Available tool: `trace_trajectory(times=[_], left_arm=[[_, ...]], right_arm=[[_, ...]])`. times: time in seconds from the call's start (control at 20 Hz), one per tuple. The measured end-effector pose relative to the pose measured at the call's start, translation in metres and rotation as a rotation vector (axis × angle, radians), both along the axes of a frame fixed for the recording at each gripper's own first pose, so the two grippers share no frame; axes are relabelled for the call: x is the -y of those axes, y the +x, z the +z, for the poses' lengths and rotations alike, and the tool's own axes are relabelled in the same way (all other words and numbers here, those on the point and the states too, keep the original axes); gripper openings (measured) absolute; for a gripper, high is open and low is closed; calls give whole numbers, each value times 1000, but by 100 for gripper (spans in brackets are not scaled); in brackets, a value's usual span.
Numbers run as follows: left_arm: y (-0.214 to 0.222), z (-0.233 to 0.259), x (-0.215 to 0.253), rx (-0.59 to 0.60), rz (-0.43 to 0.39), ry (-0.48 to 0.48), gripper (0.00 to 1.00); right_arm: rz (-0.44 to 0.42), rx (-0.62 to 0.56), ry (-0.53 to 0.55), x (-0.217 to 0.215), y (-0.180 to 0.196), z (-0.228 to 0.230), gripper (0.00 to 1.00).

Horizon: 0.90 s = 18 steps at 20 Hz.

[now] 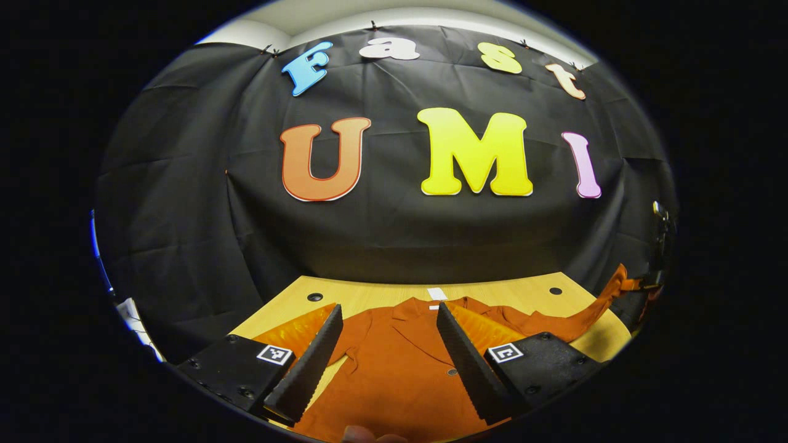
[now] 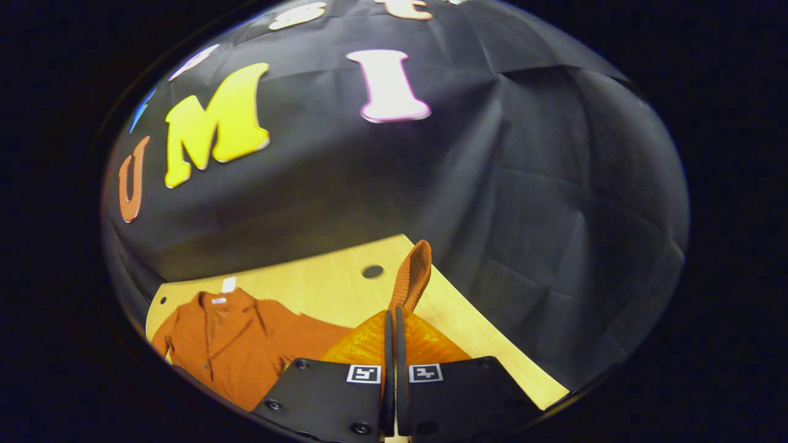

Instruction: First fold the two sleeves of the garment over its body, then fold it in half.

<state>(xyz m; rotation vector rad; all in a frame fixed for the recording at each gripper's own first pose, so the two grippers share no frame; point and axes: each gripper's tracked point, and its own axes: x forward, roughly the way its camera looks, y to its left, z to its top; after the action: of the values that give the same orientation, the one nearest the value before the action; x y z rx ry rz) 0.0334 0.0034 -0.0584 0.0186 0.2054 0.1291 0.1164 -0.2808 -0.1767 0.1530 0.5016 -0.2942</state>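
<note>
The right gripper [image 2: 392, 320] pinches the ribbed cuff [image 2: 411, 280] of the rust-orange knit garment [image 2: 240, 344], lifting it off the pale wooden table [image 2: 332, 286]. The left gripper [image 1: 389, 317] hangs with jaws spread above the garment's buttoned body.

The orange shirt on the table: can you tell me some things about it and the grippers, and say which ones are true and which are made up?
1. The right gripper is shut on a sleeve cuff of the rust-orange button-up shirt. True.
2. The left gripper is clamped on the collar. False: its fingers stand wide apart above the shirt's body.
3. The shirt lies on a light wooden table. True.
4. The held sleeve lies flat on the table. False: it is lifted up off the table.
5. The shirt is already folded in half. False: its body is spread flat.
</note>
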Motion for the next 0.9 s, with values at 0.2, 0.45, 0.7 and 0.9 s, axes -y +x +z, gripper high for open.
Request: trace_trajectory(times=[0.2,0.45,0.7,0.9], left_arm=[[1,9,-28,47,1,39,99],[-7,10,-85,72,64,28,99],[-27,0,-149,58,163,4,99],[-52,-11,-194,33,237,-10,99]], right_arm=[[136,82,16,-90,56,53,2],[312,135,15,-217,112,84,2],[468,88,4,-344,134,45,2],[548,-11,5,-434,132,-30,2]])
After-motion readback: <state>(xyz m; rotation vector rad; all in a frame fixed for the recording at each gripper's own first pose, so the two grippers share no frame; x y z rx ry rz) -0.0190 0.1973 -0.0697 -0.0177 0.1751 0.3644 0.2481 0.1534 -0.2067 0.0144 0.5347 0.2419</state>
